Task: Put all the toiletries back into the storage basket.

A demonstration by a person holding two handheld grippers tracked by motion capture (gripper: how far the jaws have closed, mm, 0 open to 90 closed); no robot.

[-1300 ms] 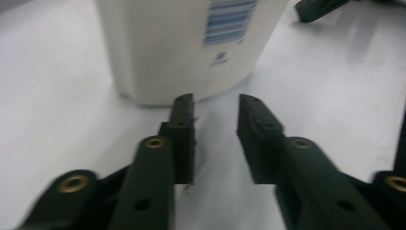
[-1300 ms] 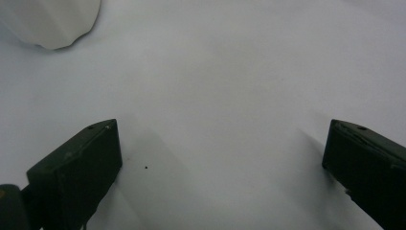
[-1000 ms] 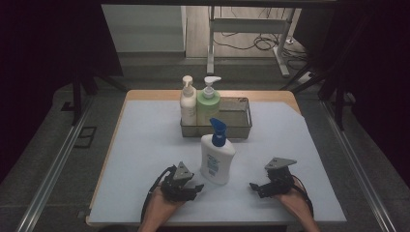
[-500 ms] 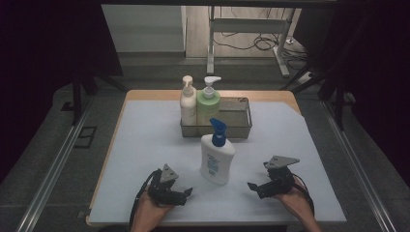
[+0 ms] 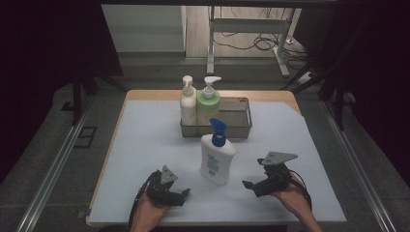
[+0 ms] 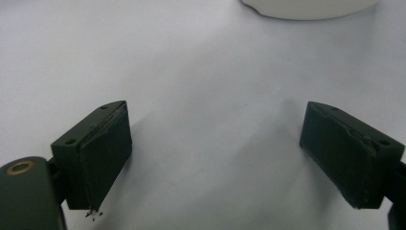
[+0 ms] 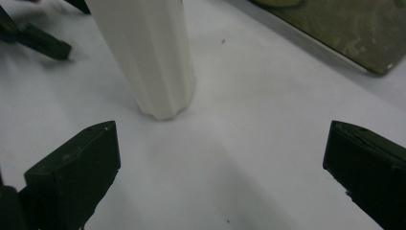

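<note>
A white lotion bottle (image 5: 217,162) with a blue pump top stands upright in the middle of the white mat. My left gripper (image 5: 183,194) rests on the mat to its lower left, open with nothing between its jaws. In the left gripper view (image 6: 218,148) the bottle's base (image 6: 311,7) lies well ahead of the jaws. My right gripper (image 5: 247,184) sits to the bottle's lower right, also open and apart from it. In the right gripper view (image 7: 220,163) the bottle (image 7: 148,52) stands ahead and to the left.
A metal tray (image 5: 239,123) at the back of the mat holds a white pump bottle (image 5: 188,104) and a green pump bottle (image 5: 209,104) in its left part. The tray's corner (image 7: 344,28) is in the right gripper view. The wooden table edge (image 5: 111,145) borders the mat.
My left gripper has drawn back to the left, away from the lotion bottle. The bottle and the right gripper have stayed put.
</note>
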